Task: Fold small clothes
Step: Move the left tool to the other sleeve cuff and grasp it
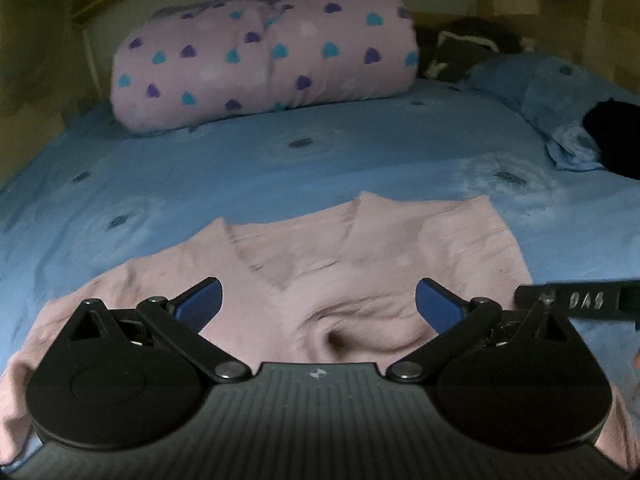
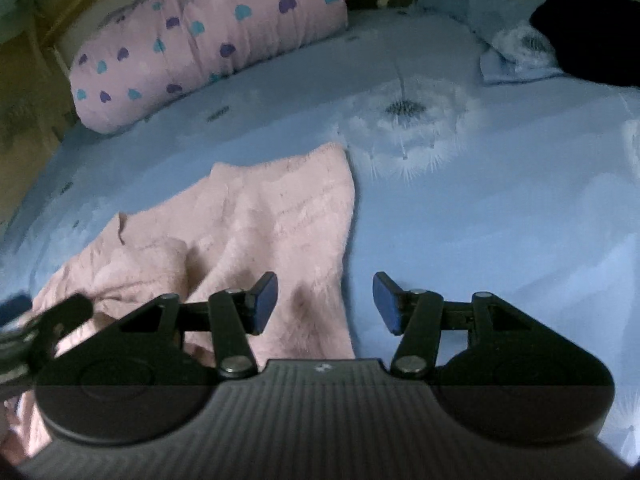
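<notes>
In the left wrist view the left claw (image 1: 319, 307) fills the bottom of the frame with its blue pads spread wide and nothing between them, poised above the pink sweater (image 1: 360, 256), which lies across the lower middle of the frame on the bed (image 1: 280, 168). In the right wrist view the right claw (image 2: 325, 303) sits at the bottom centre, its jaws parted and empty, with the left pad over the sweater's right edge and the right pad over bare blue sheet. The sweater reaches from the lower left of that frame up toward the centre. It looks like a soft, fuzzy knit: light, limp and prone to bunching, as the deep wrinkle just beyond the left claw suggests. It should not slip much against the cotton sheet, but it will likely sag and stretch if lifted by one point. The safest holds seem to be the firmer edges, at the shoulders either side of the V-neck (image 1: 284, 280) or along the straight side hem nearest the right claw, pinching through both layers. Farther up in both views, well apart from the sweater, a rolled pink blanket with hearts (image 1: 264, 56) lies across the upper left, and a dark garment (image 2: 592, 36) rests on a blue pillow (image 2: 472, 4) at the upper right.
</notes>
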